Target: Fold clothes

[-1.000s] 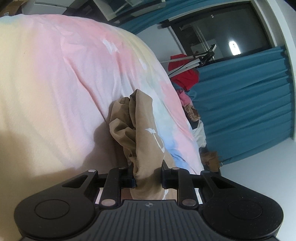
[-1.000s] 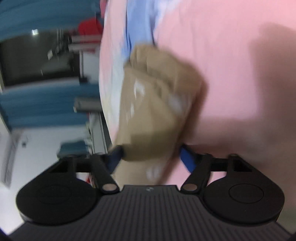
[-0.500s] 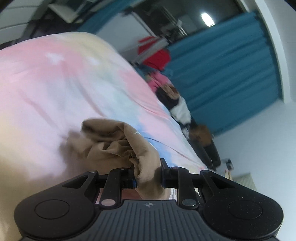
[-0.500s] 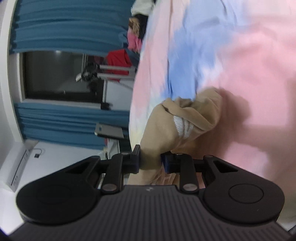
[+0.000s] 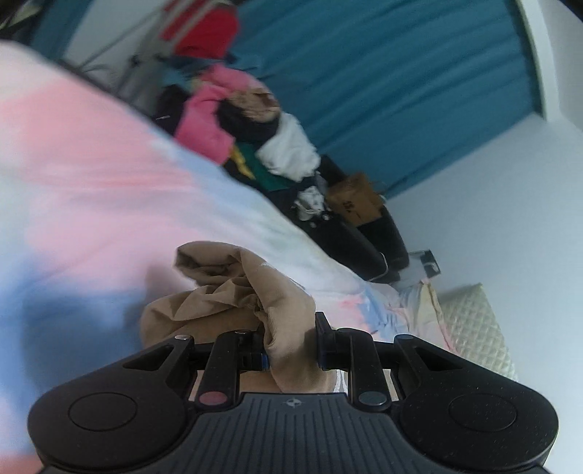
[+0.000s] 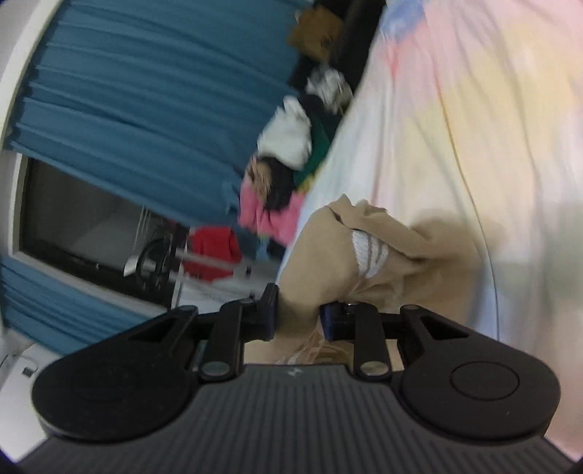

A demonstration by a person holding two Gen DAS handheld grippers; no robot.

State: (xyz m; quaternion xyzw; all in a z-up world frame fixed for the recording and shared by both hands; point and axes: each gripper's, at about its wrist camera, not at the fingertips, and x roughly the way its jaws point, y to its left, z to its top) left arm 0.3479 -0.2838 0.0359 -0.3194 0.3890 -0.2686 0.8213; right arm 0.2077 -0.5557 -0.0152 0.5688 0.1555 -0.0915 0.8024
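The tan garment (image 5: 233, 302) was bunched up over the pastel tie-dye bedsheet (image 5: 91, 204), pinched at two places. The left gripper (image 5: 290, 341) had its jaws closed on a thick fold of the tan cloth, which bulged up between the fingers and spilled away from them in a rumpled heap toward the sheet. The right gripper (image 6: 298, 315) likewise had its jaws clamped on a gathered wad of the same garment (image 6: 339, 255) — a white striped print (image 6: 368, 251) showed on the fabric just above the fingers, and pale threads or a drawstring hung below the grip. Whether the bulk of the garment touched the sheet or hung just above it could not be told; a shadow lay on the sheet beside it.

Beyond the far edge of the bedsheet lay a pile of clothes (image 5: 255, 124) — pink, black, white and green pieces heaped together. Behind that pile hung a blue curtain (image 5: 382, 80), with a red garment (image 5: 204, 29) on a rack near it. In the right wrist view a dark window (image 6: 83, 226) sat beside the curtain (image 6: 145, 91). Both views were blurred.
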